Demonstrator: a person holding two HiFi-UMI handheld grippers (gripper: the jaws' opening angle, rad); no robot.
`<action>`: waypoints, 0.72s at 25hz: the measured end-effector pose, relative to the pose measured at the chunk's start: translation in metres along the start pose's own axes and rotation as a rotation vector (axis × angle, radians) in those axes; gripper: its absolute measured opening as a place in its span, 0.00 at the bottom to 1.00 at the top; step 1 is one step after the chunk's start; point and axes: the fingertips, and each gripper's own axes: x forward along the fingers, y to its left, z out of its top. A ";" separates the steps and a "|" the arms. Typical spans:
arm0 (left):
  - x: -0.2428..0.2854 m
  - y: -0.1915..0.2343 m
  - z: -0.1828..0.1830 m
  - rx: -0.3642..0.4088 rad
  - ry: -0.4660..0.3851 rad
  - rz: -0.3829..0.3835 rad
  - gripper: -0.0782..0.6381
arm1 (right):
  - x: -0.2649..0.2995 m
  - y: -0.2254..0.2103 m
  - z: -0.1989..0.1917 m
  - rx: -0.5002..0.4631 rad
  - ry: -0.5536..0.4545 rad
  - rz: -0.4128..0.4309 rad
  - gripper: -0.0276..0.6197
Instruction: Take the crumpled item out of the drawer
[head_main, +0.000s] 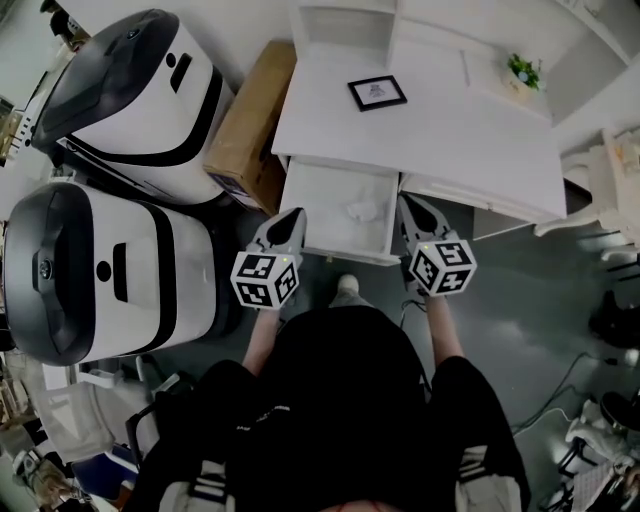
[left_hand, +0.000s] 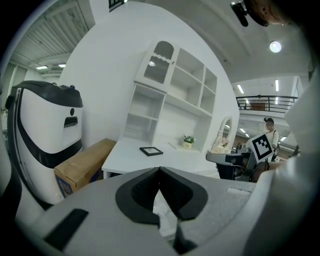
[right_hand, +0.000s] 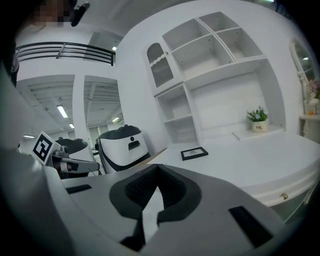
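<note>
Left claw: the grey two-jaw left gripper (head_main: 291, 216) has its jaws closed tip to tip with nothing between them. In the head view it sits at the left front corner of the open white drawer (head_main: 322, 200).
Right claw: the grey two-jaw right gripper (head_main: 406, 203) is likewise closed and empty, just outside the drawer's right wall.
Drawer: pulled out from under the front edge of the flat white desk (head_main: 440, 140), between the two grippers.
Task thing: the crumpled white wad (head_main: 362, 210), probably paper or tissue, lies on the drawer's floor right of its middle. It is apart from both grippers, nearer the right one.
Beyond the drawer: a black picture frame (head_main: 377, 92) lies on the desk top behind the drawer, and a brown cardboard box (head_main: 250, 120) stands to the drawer's left rear.
Step in hand: by my reading this is the approach. Both grippers flank the drawer and the wad is not yet touched.
Next move: the right gripper looks better placed. Its jaws would need to part first, then pass over the drawer's right wall, tip down onto the wad and pinch it.
Care: the wad looks light and soft, so a gentle close should do. The lift should clear the drawer's walls.
</note>
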 end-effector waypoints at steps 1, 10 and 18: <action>0.007 0.000 -0.003 -0.007 0.010 -0.001 0.11 | 0.005 -0.004 -0.004 0.003 0.014 0.008 0.03; 0.059 0.006 -0.032 -0.064 0.139 -0.031 0.11 | 0.060 -0.027 -0.037 0.012 0.148 0.058 0.03; 0.103 0.023 -0.065 -0.106 0.262 -0.065 0.11 | 0.103 -0.039 -0.088 0.050 0.283 0.102 0.03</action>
